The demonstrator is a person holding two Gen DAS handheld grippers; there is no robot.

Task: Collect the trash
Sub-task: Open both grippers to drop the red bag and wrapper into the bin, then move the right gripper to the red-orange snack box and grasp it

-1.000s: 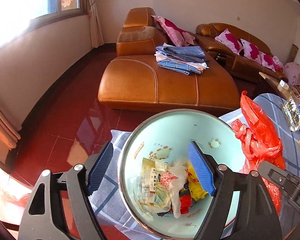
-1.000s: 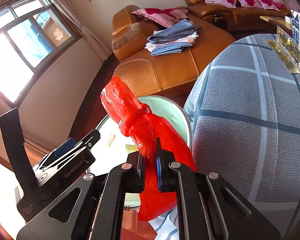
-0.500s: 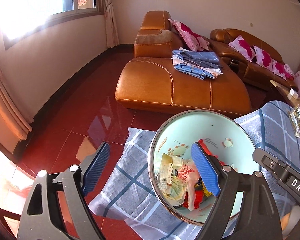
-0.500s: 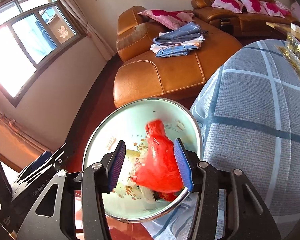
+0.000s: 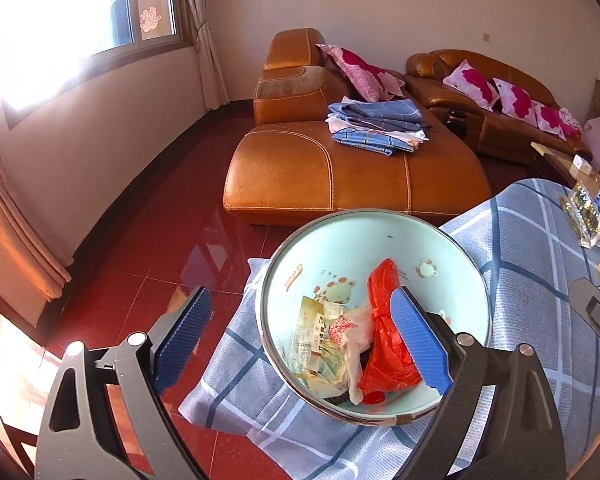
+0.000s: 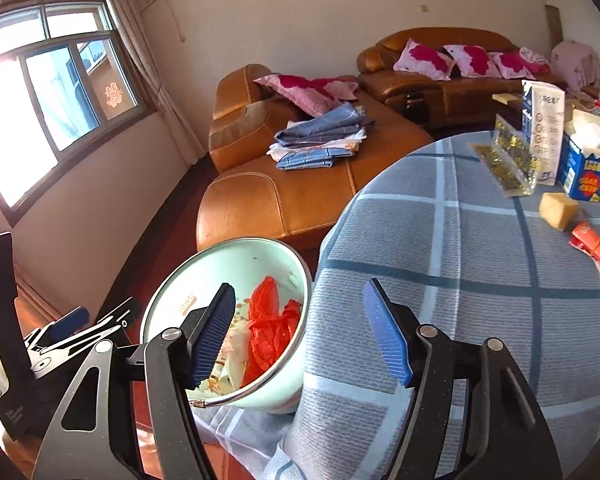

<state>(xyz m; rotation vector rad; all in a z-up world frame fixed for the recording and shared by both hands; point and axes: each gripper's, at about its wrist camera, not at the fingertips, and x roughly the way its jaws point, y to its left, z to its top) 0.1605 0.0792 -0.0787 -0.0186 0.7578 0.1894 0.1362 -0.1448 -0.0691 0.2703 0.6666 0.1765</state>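
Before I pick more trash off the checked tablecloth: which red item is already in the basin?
The knotted red plastic bag, lying in the pale green basin; the red wrapper lies flat on the tablecloth.

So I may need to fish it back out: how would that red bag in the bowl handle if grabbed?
The red bag looks crumpled and thin, so probably floppy and light. Its glossy film may slip.

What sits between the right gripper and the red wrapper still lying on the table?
Nothing visible. Only bare checked tablecloth lies between the right gripper, jaws open and empty, and the red wrapper; the yellow block sits beyond it.
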